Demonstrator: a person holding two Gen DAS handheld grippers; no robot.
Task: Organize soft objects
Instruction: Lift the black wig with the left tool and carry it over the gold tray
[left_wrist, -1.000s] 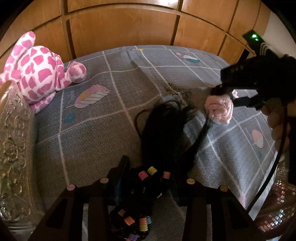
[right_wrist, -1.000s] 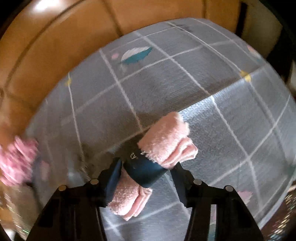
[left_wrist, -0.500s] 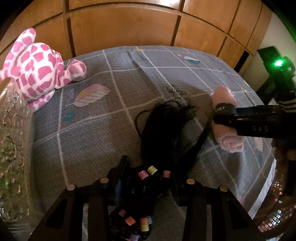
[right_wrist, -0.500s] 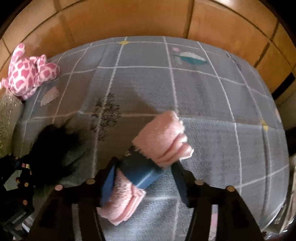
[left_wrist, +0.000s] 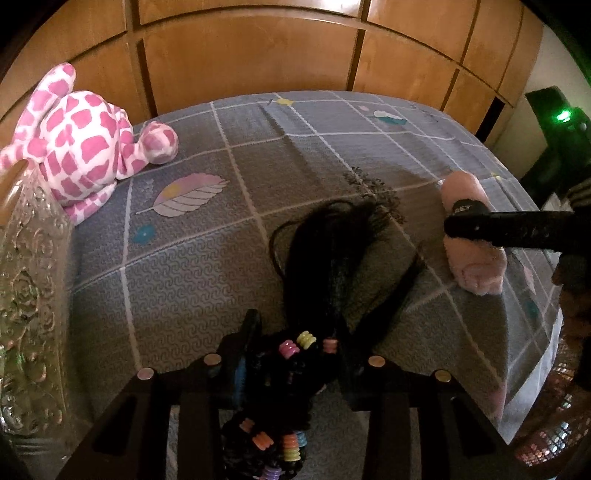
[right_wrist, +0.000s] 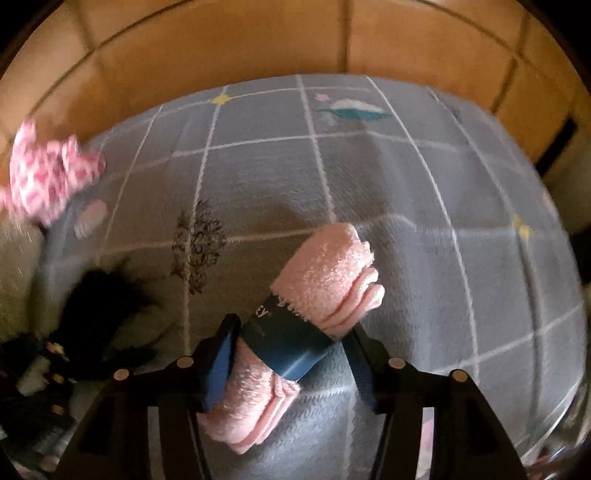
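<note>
The right gripper (right_wrist: 291, 354) is clamped across the banded middle of a rolled pink towel (right_wrist: 325, 273), held above the grey quilted bedspread (right_wrist: 424, 206). The left gripper (left_wrist: 295, 354) pinches a black beaded hairpiece (left_wrist: 332, 251), its strands trailing ahead on the cover. Far ahead-left of it sits a pink spotted plush toy (left_wrist: 81, 136), beside a patterned glass container (left_wrist: 29, 295). Both items look mid-carry; next each needs a clear resting spot before release.
</note>
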